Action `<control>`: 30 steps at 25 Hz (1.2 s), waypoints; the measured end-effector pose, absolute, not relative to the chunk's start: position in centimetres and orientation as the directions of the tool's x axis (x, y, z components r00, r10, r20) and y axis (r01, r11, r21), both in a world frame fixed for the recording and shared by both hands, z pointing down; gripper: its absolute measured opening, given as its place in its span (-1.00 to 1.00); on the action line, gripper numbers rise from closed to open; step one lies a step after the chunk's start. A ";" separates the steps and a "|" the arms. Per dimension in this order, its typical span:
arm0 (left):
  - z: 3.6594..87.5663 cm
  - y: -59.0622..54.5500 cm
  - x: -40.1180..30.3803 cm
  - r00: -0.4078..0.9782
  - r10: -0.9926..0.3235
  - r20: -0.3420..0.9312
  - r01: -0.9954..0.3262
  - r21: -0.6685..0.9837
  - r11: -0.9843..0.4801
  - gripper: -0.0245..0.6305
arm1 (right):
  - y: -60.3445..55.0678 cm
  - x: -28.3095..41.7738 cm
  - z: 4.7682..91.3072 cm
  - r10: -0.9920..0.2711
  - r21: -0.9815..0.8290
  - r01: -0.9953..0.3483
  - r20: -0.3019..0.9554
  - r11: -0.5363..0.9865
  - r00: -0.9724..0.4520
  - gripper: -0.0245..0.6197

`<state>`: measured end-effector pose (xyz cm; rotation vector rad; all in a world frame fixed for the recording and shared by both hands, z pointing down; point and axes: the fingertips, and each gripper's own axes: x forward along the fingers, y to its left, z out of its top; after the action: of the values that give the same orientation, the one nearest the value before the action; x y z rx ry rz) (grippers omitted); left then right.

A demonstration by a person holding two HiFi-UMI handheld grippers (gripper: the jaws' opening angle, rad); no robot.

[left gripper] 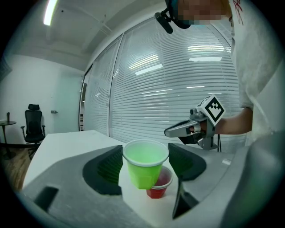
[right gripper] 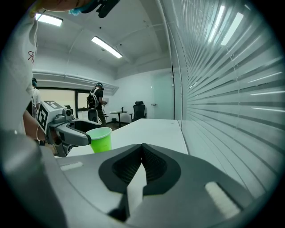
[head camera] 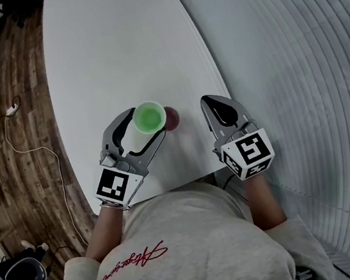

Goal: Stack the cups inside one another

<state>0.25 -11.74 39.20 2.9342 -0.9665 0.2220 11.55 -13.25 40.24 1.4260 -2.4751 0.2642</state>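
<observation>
Green cup [left gripper: 144,164] clamped between left gripper [left gripper: 146,156] fingers, just above red cup [left gripper: 163,182], right gripper [right gripper: 142,156] fingers together

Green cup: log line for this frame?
left gripper: shut on green cup, lifted, tilted | red cup: on table beside it, not nested | right gripper: shut, empty
</observation>
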 end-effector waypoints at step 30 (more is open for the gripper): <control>41.5 -11.2 3.6 0.836 -0.524 0.162 -0.532 0.010 -0.847 0.04 | -11.5 13.7 41.3 -0.842 -0.028 -0.895 0.327 0.444 -0.428 -0.93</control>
<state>3.62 -11.21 41.46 2.9578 -0.8509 0.2374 13.70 -11.54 41.33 1.5008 -2.4327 0.2872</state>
